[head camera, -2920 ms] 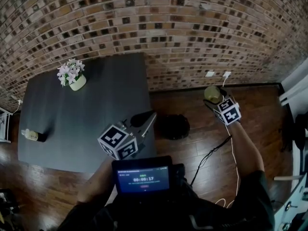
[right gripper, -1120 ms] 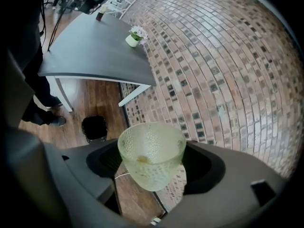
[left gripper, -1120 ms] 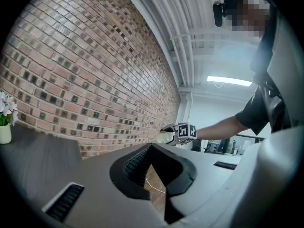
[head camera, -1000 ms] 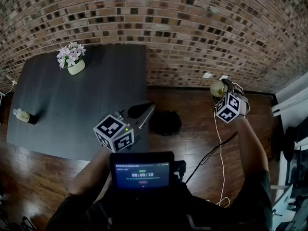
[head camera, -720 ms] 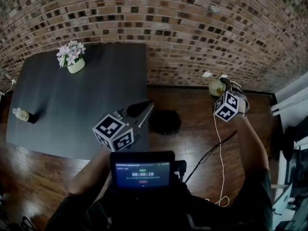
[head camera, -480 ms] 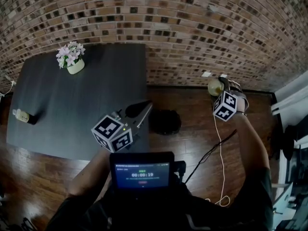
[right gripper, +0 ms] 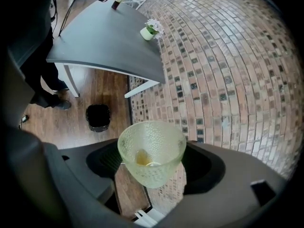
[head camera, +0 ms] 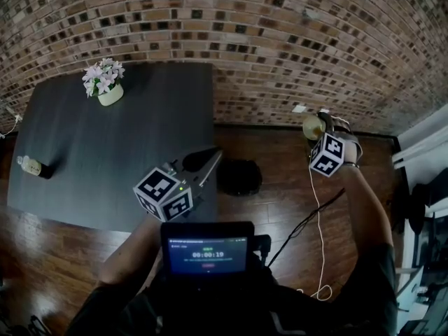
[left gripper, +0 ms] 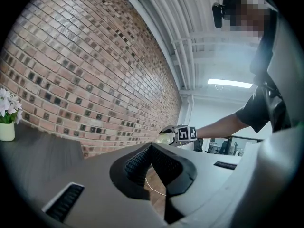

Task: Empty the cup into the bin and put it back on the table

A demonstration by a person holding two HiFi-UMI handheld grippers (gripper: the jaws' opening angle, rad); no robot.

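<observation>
A pale dimpled cup [right gripper: 152, 151] sits between the jaws of my right gripper [right gripper: 153, 167], which is shut on it. Its mouth tilts toward the camera, and a small amber bit [right gripper: 141, 157] lies at its bottom. In the head view the cup [head camera: 311, 126] is held over the wood floor near the brick wall, right of the black bin [head camera: 239, 177]. The bin [right gripper: 98, 116] stands on the floor beside the dark table [head camera: 140, 138]. My left gripper [head camera: 208, 157] points level over the table's right corner. Its tips [left gripper: 153, 148] meet with nothing between them.
A white pot of flowers [head camera: 109, 94] stands at the table's far side and a small bottle [head camera: 31, 166] lies near its left edge. A white cable [head camera: 318, 215] runs across the floor from a wall socket [head camera: 299, 108]. A person's legs [right gripper: 47, 87] are near the table.
My right gripper has rolled a little with the cup, which now sits slightly further left. The left gripper has barely shifted.
</observation>
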